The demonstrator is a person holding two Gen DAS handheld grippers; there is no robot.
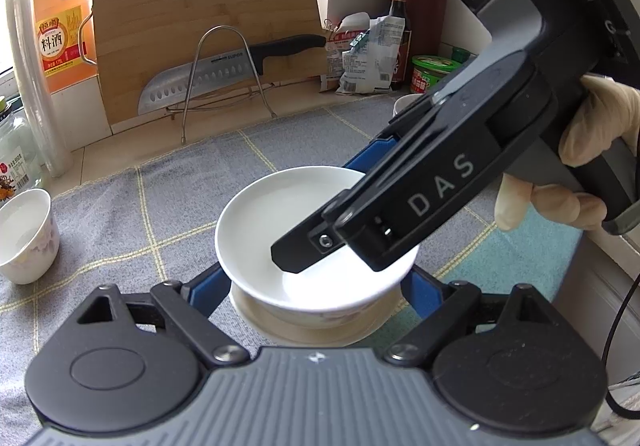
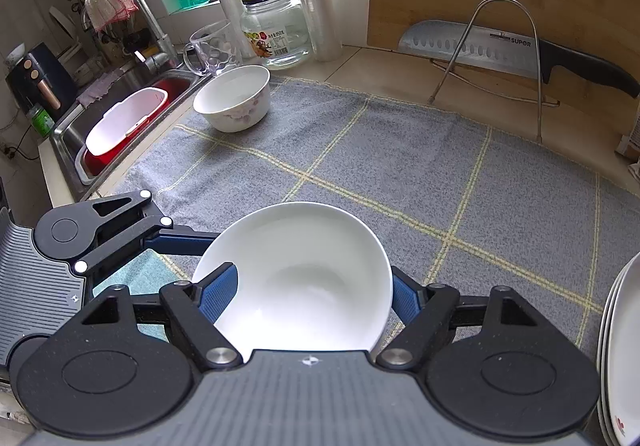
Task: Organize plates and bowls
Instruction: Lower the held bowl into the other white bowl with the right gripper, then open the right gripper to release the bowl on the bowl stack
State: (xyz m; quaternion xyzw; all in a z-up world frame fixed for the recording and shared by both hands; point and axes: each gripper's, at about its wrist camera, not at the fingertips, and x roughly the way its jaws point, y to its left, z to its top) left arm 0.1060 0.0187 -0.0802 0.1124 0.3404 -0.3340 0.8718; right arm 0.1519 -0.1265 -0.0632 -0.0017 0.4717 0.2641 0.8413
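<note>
**Plain white bowl caught between both grippers**

Closest to me, the left gripper [image 1: 316,278] has its blue fingers spread wide on either side of a small stack. I cannot tell whether its pads touch anything. The stack is one plain white bowl [image 2: 300,278], glossy and unpatterned. It sits in a cream-rimmed dish [image 1: 316,326] on the grey checked cloth [image 2: 400,150].

The right gripper [image 2: 312,292] straddles the white bowl, held by a gloved hand [image 1: 592,126]. One finger lies over the bowl's inside and the other outside the rim. I cannot tell whether it is clamped on the bowl.

Three pieces of writing can be read. "DAS" is on the right gripper's body, "SUPOR" is on the knife [image 2: 500,46] in the wire rack [image 2: 504,46], and "料酒" is on the orange jug [image 1: 64,34].

One bowl with a floral pattern [image 2: 232,98] stands apart at the cloth's far corner, near the sink [image 2: 80,134]. Plates [image 2: 624,346] are stacked at the right edge, and I count about three rims. Also in view are one bamboo board [image 1: 200,18] and one glass jar [image 2: 276,30].
</note>
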